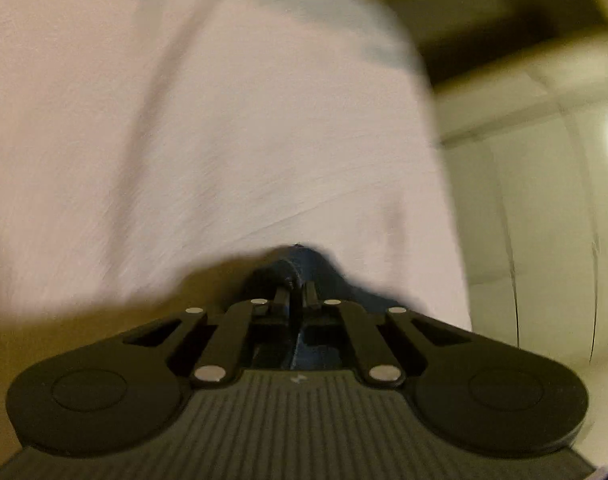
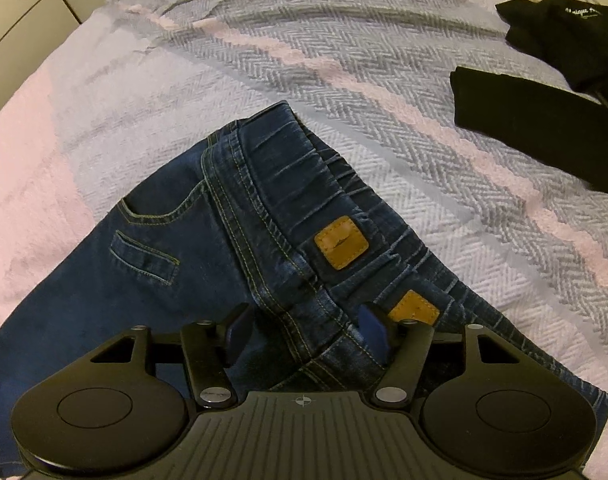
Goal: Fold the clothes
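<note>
Our left claw [image 1: 295,294] is pinched tight on a fold of the jeans [image 2: 239,216] — presumably to lift that end over. Our right claw [image 2: 304,334] sits spread across the waistband at six o'clock, steadying denim on the bedspread [image 2: 344,60]; black garments [image 2: 544,92] wait at two o'clock.
</note>
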The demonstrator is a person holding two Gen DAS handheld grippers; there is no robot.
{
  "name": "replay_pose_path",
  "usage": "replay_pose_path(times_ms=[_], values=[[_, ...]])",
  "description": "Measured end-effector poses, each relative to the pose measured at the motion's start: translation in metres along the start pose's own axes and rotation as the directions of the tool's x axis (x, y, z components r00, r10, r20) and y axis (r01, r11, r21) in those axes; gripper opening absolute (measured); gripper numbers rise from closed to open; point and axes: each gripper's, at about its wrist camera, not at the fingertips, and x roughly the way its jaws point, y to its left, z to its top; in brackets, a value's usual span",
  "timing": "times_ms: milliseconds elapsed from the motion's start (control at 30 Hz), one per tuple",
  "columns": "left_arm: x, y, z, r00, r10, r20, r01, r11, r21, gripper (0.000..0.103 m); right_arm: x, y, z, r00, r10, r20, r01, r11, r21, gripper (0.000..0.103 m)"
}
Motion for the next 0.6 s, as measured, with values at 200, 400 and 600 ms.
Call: replay_pose_path(times_ms=[200, 400, 600], values=[[-0.014, -0.062, 0.008, 0.966, 0.186, 0.177, -0.257, 0.727, 0.637, 0.044, 0.0, 0.007, 0.0, 1.0, -0.012, 0.006, 0.012, 1.0, 0.005, 0.064], [0.024, 0.022, 0.018, 0.816, 0.577, 0.036, -0.522, 0.707, 0.476, 0.024, -0.003, 0.024, -0.005, 0.998, 0.051, -0.026, -0.053, 0.998, -0.042, 0.064], [-0.012, 0.0, -0.022, 0.905, 0.424, 0.029, -0.358, 0.724, 0.59, 0.015, -0.013, 0.022, -0.013, 0.998, 0.057, 0.008, -0.056, 0.992, -0.113, 0.064]])
